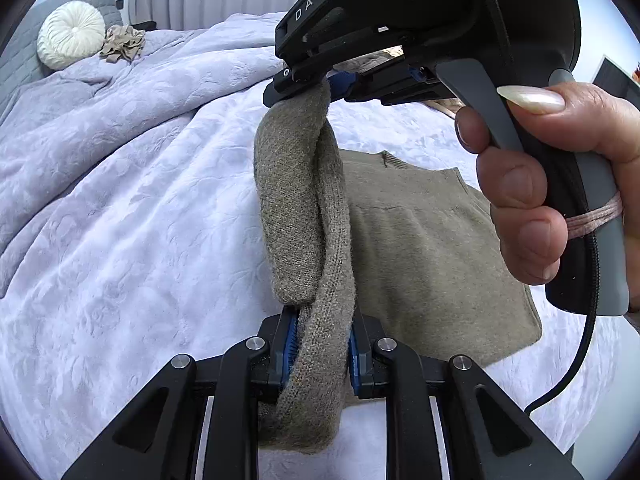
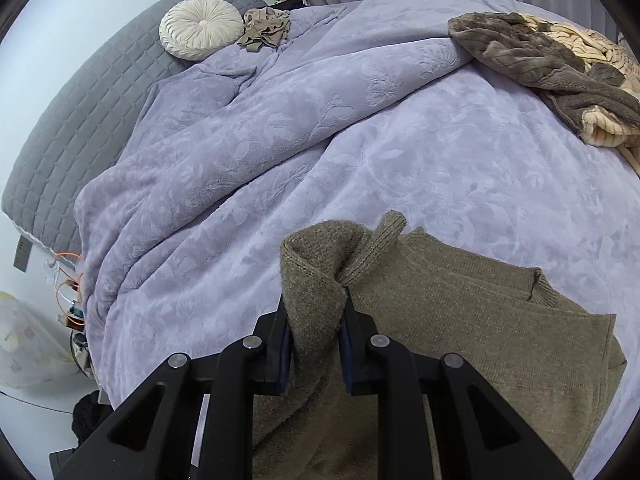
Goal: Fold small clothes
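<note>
Two grippers clamped on one taupe knit sweater point(image 2: 460, 320), part lifted, part flat on the lavender bedspread point(image 2: 400, 152). Nearest in the left wrist view: left gripper point(image 1: 320, 350), blue pads point(image 1: 289, 340) pressed on a rolled band of knit, probably a sleeve point(image 1: 304, 216), strung upward to the right gripper point(image 1: 332, 84), likewise pinched on its far end. Held at both ends, likely to keep the sleeve taut and clear of the bed for carrying across the body of the garment. Right hand point(image 1: 560, 184) wrapped round the grey handle, black cable trailing below. In the right wrist view, same grip from behind: right gripper point(image 2: 314, 320), fingers nearly together on a bunched fold, ribbed cuff poking up just beyond. Nothing in the way of the fold. Farther off, well apart: brown and cream plush throw point(image 2: 560, 76) heaped at the right edge. Farthest, by the grey quilted headboard point(image 2: 80, 120): round pleated cream cushion point(image 2: 200, 28) touching a crumpled beige garment point(image 2: 266, 28), perhaps the next to fold.
</note>
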`<state>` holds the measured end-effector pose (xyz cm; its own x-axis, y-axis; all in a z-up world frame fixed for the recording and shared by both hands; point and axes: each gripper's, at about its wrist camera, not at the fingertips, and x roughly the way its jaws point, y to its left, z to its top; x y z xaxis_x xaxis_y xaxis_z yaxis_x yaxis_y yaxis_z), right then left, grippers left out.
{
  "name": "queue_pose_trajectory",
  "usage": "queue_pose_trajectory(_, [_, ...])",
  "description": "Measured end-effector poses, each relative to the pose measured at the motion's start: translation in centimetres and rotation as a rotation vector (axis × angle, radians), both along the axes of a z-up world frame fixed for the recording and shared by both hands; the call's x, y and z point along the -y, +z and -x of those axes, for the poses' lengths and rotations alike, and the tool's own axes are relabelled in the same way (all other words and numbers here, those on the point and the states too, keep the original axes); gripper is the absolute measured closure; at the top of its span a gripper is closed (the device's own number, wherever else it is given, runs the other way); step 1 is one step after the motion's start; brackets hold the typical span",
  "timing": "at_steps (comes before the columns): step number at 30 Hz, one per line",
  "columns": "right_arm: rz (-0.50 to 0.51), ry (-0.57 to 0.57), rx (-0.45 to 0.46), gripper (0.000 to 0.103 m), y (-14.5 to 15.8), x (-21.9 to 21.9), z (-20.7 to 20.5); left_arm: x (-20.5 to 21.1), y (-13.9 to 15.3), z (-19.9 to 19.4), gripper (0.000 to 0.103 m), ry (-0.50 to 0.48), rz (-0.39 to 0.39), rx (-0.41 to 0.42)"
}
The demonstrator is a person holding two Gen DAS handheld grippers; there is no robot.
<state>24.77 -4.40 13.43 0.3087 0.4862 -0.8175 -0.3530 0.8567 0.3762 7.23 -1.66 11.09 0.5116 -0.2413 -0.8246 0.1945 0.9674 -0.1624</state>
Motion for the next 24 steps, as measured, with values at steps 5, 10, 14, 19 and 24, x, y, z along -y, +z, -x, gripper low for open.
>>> queue_pose_trajectory(5, [-0.030,-0.014,0.006,0.082,0.5,2.8,0.2,2.0,0.2,0.1,0.081,-0.023,-0.039,-0.005])
queue_pose_trajectory(10, [-0.045,-0.017,0.008,0.082,0.7,5.2,0.3,4.1,-0.1,-0.6,0.081,-0.032,-0.064,-0.030])
queue_pose_trajectory(14, [-0.050,-0.020,0.012,0.082,0.6,7.2,0.4,6.3,-0.3,-1.1,0.081,-0.045,-0.110,-0.048])
queue_pose_trajectory(19, [-0.069,-0.031,0.014,0.082,0.4,10.3,0.5,9.2,-0.3,-1.1,0.081,-0.055,-0.162,-0.056])
queue_pose_trajectory(24, [-0.092,-0.043,0.014,0.083,0.1,13.1,0.5,12.1,-0.2,-0.8,0.081,-0.058,-0.210,-0.051])
